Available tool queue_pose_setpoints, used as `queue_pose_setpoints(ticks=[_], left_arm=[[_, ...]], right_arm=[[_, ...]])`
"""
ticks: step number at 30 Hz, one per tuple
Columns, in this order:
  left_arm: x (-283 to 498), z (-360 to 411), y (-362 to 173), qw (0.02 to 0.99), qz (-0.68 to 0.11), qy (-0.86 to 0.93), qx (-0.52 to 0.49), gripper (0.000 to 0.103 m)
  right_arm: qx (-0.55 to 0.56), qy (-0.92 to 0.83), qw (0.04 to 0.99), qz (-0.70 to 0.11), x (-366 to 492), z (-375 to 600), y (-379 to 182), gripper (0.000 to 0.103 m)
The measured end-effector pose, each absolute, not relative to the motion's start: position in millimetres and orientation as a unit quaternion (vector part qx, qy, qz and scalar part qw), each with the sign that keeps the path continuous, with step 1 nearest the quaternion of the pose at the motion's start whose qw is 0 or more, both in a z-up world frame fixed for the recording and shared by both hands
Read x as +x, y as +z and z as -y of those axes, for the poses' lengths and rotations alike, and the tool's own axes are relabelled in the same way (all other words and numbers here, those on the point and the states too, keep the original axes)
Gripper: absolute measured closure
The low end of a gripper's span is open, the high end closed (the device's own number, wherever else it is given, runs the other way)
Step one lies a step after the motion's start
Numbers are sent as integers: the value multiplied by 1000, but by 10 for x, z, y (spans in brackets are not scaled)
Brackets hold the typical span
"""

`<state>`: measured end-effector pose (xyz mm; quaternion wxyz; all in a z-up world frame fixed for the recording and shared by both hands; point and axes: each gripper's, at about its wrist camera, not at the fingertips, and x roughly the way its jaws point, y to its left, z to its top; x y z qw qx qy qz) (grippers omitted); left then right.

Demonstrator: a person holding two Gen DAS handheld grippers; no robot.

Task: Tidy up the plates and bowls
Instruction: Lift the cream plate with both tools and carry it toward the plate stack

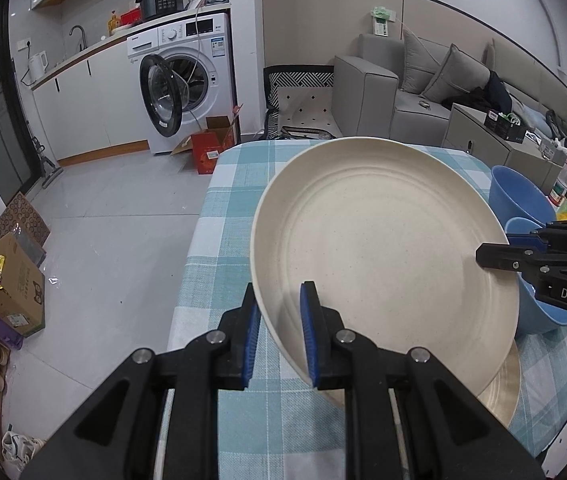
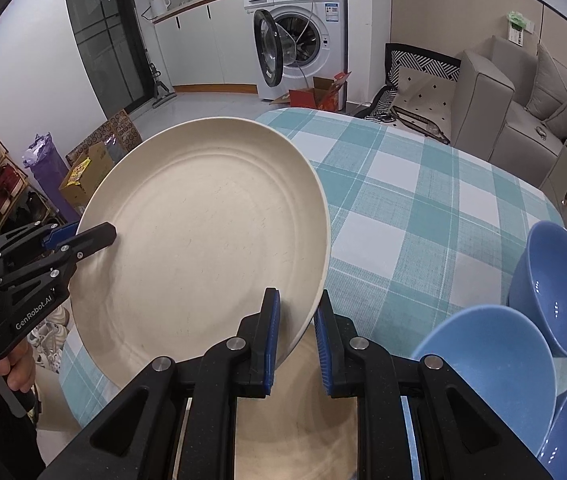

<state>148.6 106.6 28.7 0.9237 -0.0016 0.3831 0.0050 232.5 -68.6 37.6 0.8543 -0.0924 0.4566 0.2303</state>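
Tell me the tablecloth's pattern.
Teal-and-white plaid tablecloth, clearest in the right wrist view.

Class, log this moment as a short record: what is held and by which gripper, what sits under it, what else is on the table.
held: cream plate, tilted, raised off the table
left gripper: fingers astride the plate's rim
right gripper: fingers astride the opposite rim
below: second cream plate on the checked tablecloth
nearby: three blue bowls, on the right
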Motion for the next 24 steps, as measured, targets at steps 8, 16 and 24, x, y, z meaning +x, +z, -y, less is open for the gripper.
queue_pose_setpoints(ticks=[8, 16, 24], left_arm=[[1369, -888, 234, 921, -389, -8, 11, 85], [1289, -781, 214, 920, -391, -20, 21, 85], [1229, -707, 99, 915, -401, -26, 33, 85]], right_arm=[[-96, 221, 853, -463, 2072, 851, 310, 86], [-96, 218, 853, -464, 1876, 975, 297, 86], [-90, 214, 849, -475, 1784, 1059, 138, 86]])
